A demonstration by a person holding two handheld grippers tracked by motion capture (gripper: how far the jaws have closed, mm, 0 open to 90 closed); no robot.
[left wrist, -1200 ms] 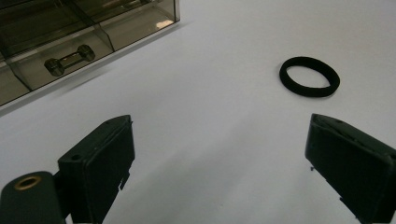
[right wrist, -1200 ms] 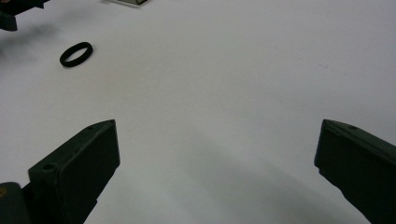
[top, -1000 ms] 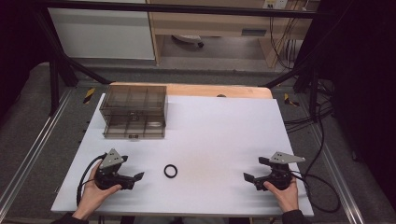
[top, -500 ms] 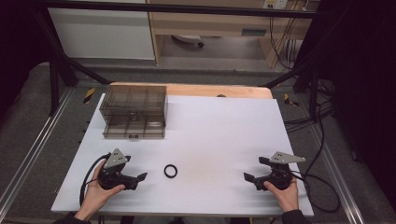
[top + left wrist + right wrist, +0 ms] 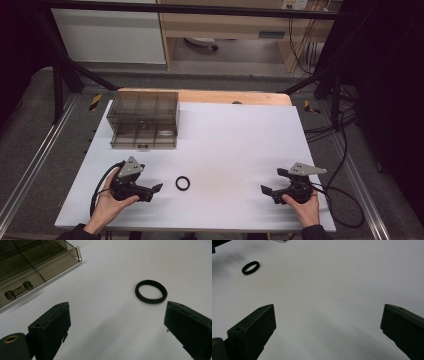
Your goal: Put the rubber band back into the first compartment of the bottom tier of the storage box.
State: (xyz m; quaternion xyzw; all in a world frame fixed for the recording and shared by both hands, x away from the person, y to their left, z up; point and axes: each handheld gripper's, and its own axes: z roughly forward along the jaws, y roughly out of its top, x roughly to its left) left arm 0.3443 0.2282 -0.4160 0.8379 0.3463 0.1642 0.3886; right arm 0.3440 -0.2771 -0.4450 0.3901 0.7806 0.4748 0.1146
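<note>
A small black ring (image 5: 182,183) lies flat on the white table top (image 5: 235,145), near the front. In the left gripper view the ring (image 5: 150,291) sits just ahead of the wide-apart jaws, closer to the right one. My left gripper (image 5: 156,189) is open, held low just left of the ring and apart from it. My right gripper (image 5: 266,191) is open near the front right, with bare table between its jaws. The right gripper view has the ring (image 5: 250,267) far off at the upper left.
A smoky clear plastic drawer box (image 5: 144,119) stands at the back left of the table, with a small dark part (image 5: 18,290) in a front compartment. A wooden board edge (image 5: 240,97) runs behind the table. Cables (image 5: 345,200) trail off the right side.
My left gripper has crept a little to the right, toward the ring. The right gripper and the ring have stayed where they were.
</note>
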